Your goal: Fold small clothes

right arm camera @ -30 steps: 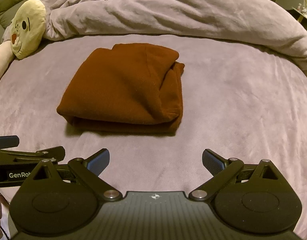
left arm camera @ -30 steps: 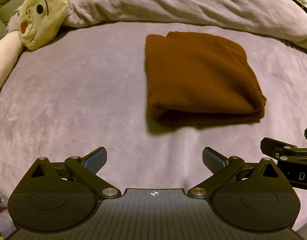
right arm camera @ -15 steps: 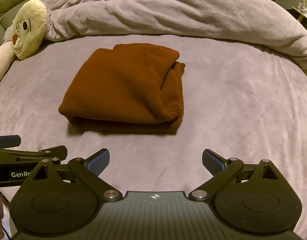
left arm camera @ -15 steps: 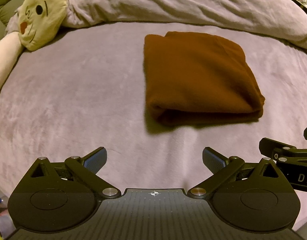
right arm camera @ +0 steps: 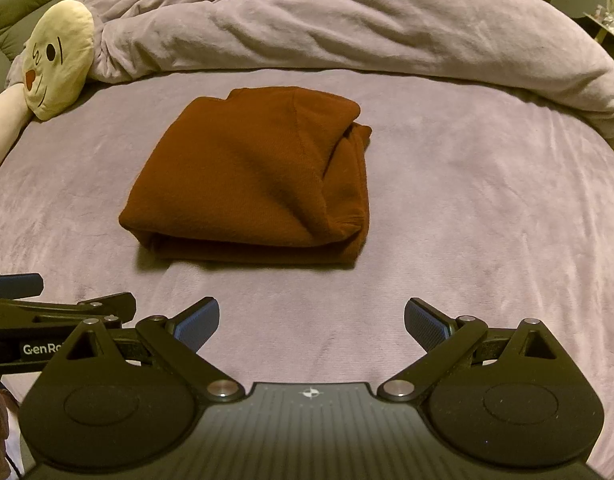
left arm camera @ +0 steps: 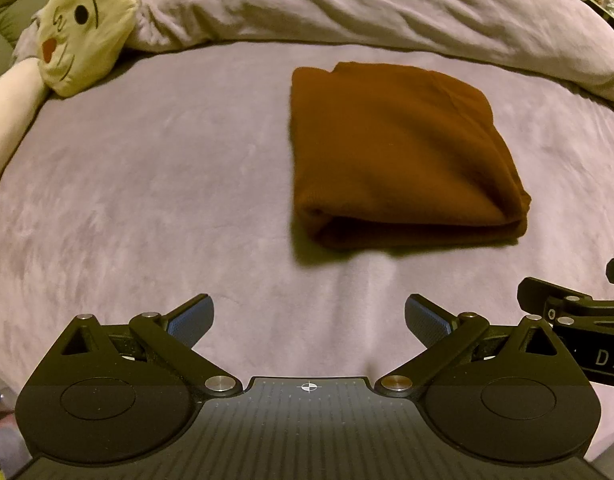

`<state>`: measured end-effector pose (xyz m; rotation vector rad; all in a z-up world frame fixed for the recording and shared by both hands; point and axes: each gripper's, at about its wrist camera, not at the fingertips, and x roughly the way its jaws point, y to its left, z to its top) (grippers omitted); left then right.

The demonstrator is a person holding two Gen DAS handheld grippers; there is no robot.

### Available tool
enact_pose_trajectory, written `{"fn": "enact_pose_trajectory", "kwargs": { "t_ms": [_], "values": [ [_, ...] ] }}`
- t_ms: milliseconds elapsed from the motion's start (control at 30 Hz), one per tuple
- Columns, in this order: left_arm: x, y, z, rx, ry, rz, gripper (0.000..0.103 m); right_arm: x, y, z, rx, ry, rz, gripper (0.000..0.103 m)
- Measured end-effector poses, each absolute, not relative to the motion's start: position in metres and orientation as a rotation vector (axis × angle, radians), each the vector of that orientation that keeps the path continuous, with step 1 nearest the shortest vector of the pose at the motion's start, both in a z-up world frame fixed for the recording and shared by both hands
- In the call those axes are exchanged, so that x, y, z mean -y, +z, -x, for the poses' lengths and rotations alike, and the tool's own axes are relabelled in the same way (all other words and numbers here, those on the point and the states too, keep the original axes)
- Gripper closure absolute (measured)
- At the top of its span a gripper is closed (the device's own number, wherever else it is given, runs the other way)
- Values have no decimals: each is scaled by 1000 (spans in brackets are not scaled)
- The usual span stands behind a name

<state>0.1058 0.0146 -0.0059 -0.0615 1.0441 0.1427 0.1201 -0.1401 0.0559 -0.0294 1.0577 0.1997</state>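
Nothing is shifting since a second ago: the folded brown garment (right arm camera: 255, 176) is lying on the bed (right arm camera: 487, 208). The left gripper (left arm camera: 309, 320) and right gripper (right arm camera: 311, 322) are hovering near it, fingers apart, holding nothing.

Garment (right arm camera: 259, 176) on bed (right arm camera: 467, 208), before duvet (right arm camera: 347, 28)

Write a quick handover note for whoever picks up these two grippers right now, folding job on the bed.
Left gripper: open, empty, hovering over the bed near its front edge.
Right gripper: open, empty, alongside it.
Brown garment: lies folded in a compact rectangle on the purple bedspread, ahead of both grippers, untouched.
Done: this piece looks fully folded.
Left: no other clothes visible; perhaps tidy the bunched right edge.
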Motion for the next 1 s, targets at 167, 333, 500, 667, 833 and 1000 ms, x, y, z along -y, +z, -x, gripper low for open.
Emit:
{"fn": "enact_pose_trajectory", "kwargs": {
  "t_ms": [167,333,500,667,833,1000],
  "values": [
    [-16,-5,-106,-1042,139,65,0,140,56,-118,-1055,198,25,4],
    [-18,-4,-106,-1043,133,78,0,141,56,-119,-1057,195,18,4],
    [-19,-4,-105,-1043,132,87,0,141,56,-120,-1056,194,14,4],
    [-23,-3,-103,-1026,125,123,0,142,56,-120,-1053,194,16,4],
    [-17,-3,-102,-1023,139,74,0,142,56,-120,-1053,190,13,4],
    [-16,-1,-103,-1016,160,49,0,142,56,-120,-1051,188,15,4]
  ]
}}
